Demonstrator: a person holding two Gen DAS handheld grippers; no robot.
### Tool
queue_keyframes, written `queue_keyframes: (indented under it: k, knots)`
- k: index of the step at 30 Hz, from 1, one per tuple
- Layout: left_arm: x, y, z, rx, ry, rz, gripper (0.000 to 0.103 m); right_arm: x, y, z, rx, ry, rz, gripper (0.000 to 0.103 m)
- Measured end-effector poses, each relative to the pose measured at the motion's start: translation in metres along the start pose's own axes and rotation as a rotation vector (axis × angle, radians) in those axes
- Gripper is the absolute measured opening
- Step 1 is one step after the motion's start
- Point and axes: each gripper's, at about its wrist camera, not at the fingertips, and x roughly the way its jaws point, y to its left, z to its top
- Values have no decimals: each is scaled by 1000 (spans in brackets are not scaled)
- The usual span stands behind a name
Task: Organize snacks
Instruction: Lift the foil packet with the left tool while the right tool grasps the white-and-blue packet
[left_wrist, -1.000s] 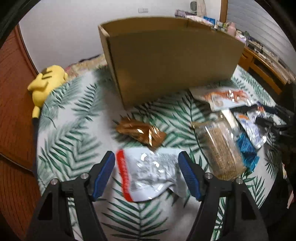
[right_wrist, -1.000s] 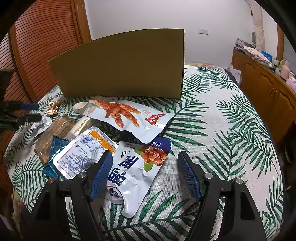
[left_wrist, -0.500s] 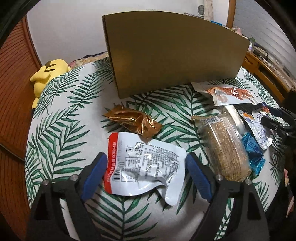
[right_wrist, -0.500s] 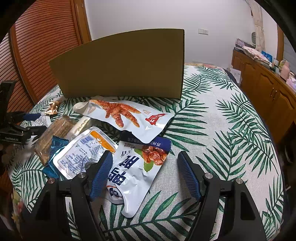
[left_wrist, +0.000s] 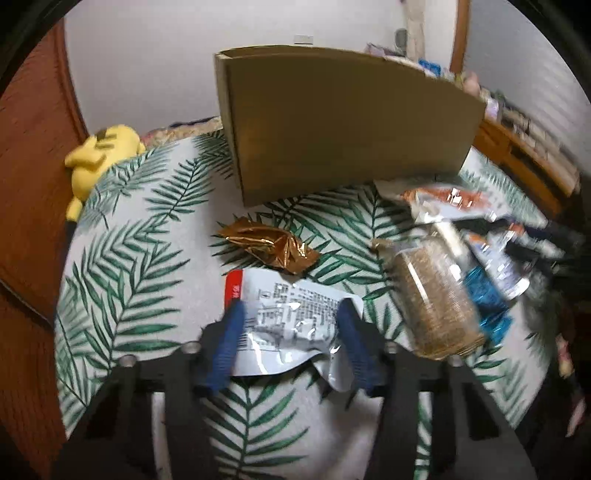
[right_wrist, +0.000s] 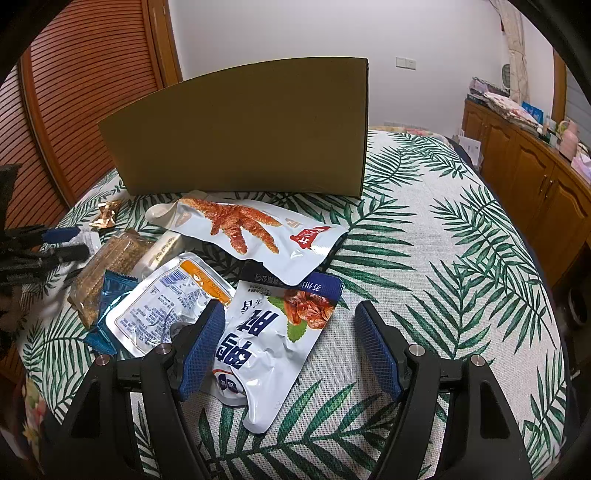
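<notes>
Our left gripper is closing on the crinkled silver foil pouch with a red edge, which lies between its blue pads on the palm-leaf tablecloth. We judge it light, soft and slippery, best pinched across its flat middle. Our right gripper hangs wide open over the white-and-blue pouch, holding nothing. We count seven loose packets and one open brown cardboard box.
</notes>
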Motion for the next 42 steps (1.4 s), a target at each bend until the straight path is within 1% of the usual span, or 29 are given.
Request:
queue_keyframes:
  k: [1,3,6,8,11,13,15,17,19,21,23,27,30,31,32,35,38,39,42]
  knots:
    - [-1,0,-1,1,-3,-2,46,0,0,0,0,0,0,75]
    - [-1,-6,-3,36,-8,21,46,0,0,0,0,0,0,75]
    - [-2,-7,-4,35,-4,35,47,0,0,0,0,0,0,75]
    - [1,-6,-3,34,18,42,60,0,0,0,0,0,-1,75]
    - [-1,0,-4,14,25,58,63,0,0,0,0,-1,-1,75]
    - [-3,9,-6,-19,37,62,66,0,0,0,0,0,0,75]
    - [-3,18,-8,-61,67,44,73,0,0,0,0,0,0,75]
    - [-3,23,-12,-74,72,23,76,0,0,0,0,-1,0,75]
    - [-3,20,-16,-50,63,28,78,0,0,0,0,-1,0,75]
    - [0,11,-18,-15,65,54,82,0,0,0,0,-1,0,75]
    - [3,4,-18,11,65,71,89,0,0,0,0,0,0,75]
    - [5,2,-17,12,47,65,87,0,0,0,0,-1,0,75]
    - [2,0,-18,24,33,51,77,0,0,0,1,-1,0,75]
    - [0,0,-18,21,27,45,68,0,0,0,1,-1,0,75]
    - [-1,0,-17,20,26,36,62,0,0,0,1,-1,1,75]
    - [-2,-1,-16,18,24,23,53,0,0,0,0,-1,1,75]
    - [-4,-1,-16,-5,13,2,48,0,1,0,0,-1,0,75]
    - [-6,-2,-17,-12,1,-7,48,0,1,0,0,-1,0,75]
    - [-9,-3,-18,-17,-16,-5,48,0,1,0,0,-1,0,75]
